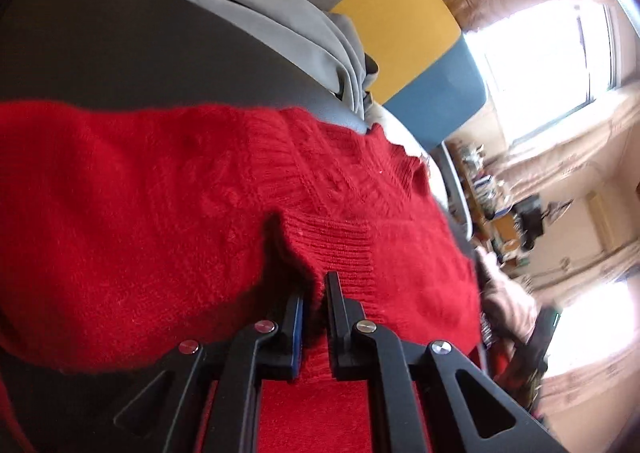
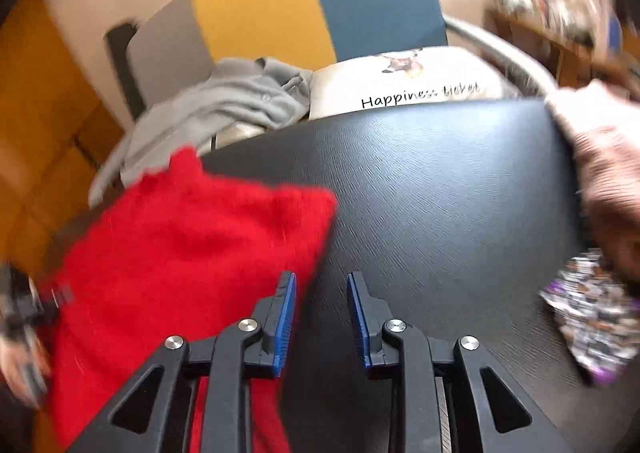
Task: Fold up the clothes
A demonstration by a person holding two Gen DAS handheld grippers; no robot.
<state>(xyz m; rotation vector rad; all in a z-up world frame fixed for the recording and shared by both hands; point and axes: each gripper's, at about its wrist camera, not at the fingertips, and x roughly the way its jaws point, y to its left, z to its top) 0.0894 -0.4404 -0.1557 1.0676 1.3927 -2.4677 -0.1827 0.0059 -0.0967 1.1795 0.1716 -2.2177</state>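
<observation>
The right gripper (image 2: 321, 293) sits at the bottom centre of the frame, its blue-padded jaws parted with nothing between them — only the dark tabletop (image 2: 440, 189) shows in the gap. A red sweater (image 2: 180, 253) lies at lower left, its edge just beside the left pad. Grey clothing (image 2: 224, 101) is heaped at the tabletop's far edge, beside a white cushion (image 2: 400, 81) printed with "Happiness ticket". A patterned cloth (image 2: 596, 313) lies at right — blurred.
</observation>
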